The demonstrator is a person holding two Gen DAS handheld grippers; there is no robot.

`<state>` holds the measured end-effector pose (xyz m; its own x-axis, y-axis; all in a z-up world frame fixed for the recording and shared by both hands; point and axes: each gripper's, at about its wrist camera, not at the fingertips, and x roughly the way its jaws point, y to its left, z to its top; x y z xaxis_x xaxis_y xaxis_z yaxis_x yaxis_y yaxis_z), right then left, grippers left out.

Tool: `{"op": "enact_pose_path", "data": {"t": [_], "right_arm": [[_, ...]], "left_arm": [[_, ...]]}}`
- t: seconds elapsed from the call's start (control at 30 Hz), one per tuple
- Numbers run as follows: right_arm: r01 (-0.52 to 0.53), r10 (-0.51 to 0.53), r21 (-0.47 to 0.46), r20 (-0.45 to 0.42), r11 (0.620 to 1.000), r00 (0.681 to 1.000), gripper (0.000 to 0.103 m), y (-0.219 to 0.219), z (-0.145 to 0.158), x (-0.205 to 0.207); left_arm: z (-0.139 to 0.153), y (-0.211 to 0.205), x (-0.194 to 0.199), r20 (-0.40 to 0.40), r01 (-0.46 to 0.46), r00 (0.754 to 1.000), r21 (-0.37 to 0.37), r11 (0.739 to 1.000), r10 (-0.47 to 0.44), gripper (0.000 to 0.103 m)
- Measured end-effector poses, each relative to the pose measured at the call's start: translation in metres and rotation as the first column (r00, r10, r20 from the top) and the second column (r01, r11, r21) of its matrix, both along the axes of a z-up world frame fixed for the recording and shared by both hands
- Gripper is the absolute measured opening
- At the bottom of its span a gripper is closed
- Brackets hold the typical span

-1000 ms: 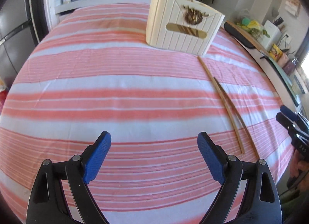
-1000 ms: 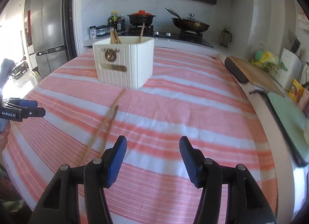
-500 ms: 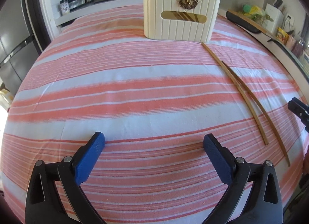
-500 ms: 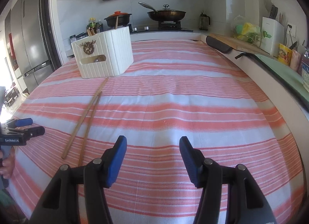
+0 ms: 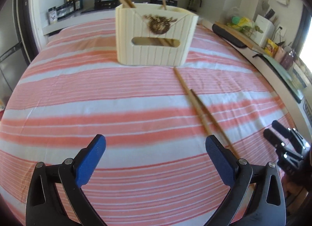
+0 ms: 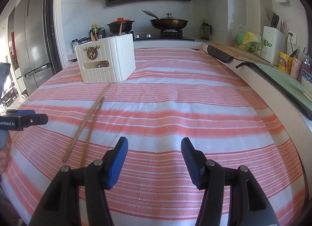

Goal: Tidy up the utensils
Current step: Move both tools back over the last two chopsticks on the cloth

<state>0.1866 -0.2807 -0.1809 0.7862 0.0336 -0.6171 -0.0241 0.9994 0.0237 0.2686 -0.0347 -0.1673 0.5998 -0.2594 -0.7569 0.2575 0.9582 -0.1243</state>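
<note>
Two wooden chopsticks [image 5: 197,103] [image 6: 87,124] lie side by side on the striped tablecloth [image 5: 97,93] [image 6: 175,108], running from the cream utensil holder [image 5: 156,36] [image 6: 107,60] toward the near edge. Several chopsticks stand in the holder. My left gripper [image 5: 155,148] is open wide with nothing between its fingers; its right finger [image 5: 220,159] covers the chopsticks' near ends. My right gripper [image 6: 154,151] stands open and empty, to the right of the chopsticks. Each gripper also shows at the edge of the other's view, the right gripper [image 5: 282,138] and the left gripper [image 6: 25,120].
A stove with a black pot [image 6: 120,25] and a pan [image 6: 168,23] stands behind the table. A fridge [image 6: 29,40] is at the left. A counter with a cutting board [image 6: 237,54], knife block [image 6: 273,42] and bags runs along the right.
My left gripper has opened wider and shifted right, bringing its right finger over the chopsticks' near ends. The right gripper's view has swung and settled lower; its jaws kept the same gap.
</note>
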Motion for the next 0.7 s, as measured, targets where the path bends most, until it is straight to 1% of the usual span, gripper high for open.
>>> {"op": "enact_pose_path", "data": {"t": [0.13, 0.2, 0.27, 0.33, 0.43, 0.53, 0.6, 0.7], "right_arm": [[0.002, -0.002, 0.009, -0.001, 1.000, 1.000, 0.058, -0.002, 0.000, 0.000], [0.003, -0.003, 0.007, 0.002, 1.000, 1.000, 0.058, -0.002, -0.001, 0.000], [0.006, -0.006, 0.010, 0.005, 1.000, 1.000, 0.058, -0.003, -0.001, 0.000], [0.011, -0.011, 0.016, 0.008, 1.000, 1.000, 0.058, -0.005, -0.001, -0.001], [0.011, -0.011, 0.025, 0.007, 1.000, 1.000, 0.058, -0.006, -0.001, 0.000], [0.008, -0.009, 0.032, 0.007, 0.999, 1.000, 0.058, -0.007, -0.001, 0.000], [0.010, -0.011, 0.036, 0.009, 0.999, 1.000, 0.058, -0.007, -0.001, -0.001], [0.013, -0.014, 0.039, 0.010, 0.999, 1.000, 0.058, -0.008, -0.001, -0.001]], "left_arm": [[0.004, -0.026, 0.003, 0.022, 0.063, 0.998, 0.051, 0.997, -0.065, 0.102], [0.000, -0.032, 0.003, 0.016, 0.083, 0.996, 0.079, 0.993, -0.084, 0.102], [-0.003, -0.032, 0.004, 0.002, 0.087, 0.996, 0.085, 0.993, -0.087, 0.102], [-0.001, -0.029, 0.005, -0.007, 0.073, 0.997, 0.062, 0.995, -0.073, 0.102], [0.003, -0.023, 0.010, -0.021, 0.045, 0.999, 0.006, 0.999, -0.045, 0.102], [0.005, -0.023, 0.013, -0.031, 0.037, 0.999, -0.037, 0.999, -0.038, 0.102], [0.003, -0.029, 0.015, -0.033, 0.046, 0.998, -0.049, 0.998, -0.048, 0.102], [-0.001, -0.043, 0.019, -0.034, 0.062, 0.997, -0.029, 0.998, -0.063, 0.102]]}}
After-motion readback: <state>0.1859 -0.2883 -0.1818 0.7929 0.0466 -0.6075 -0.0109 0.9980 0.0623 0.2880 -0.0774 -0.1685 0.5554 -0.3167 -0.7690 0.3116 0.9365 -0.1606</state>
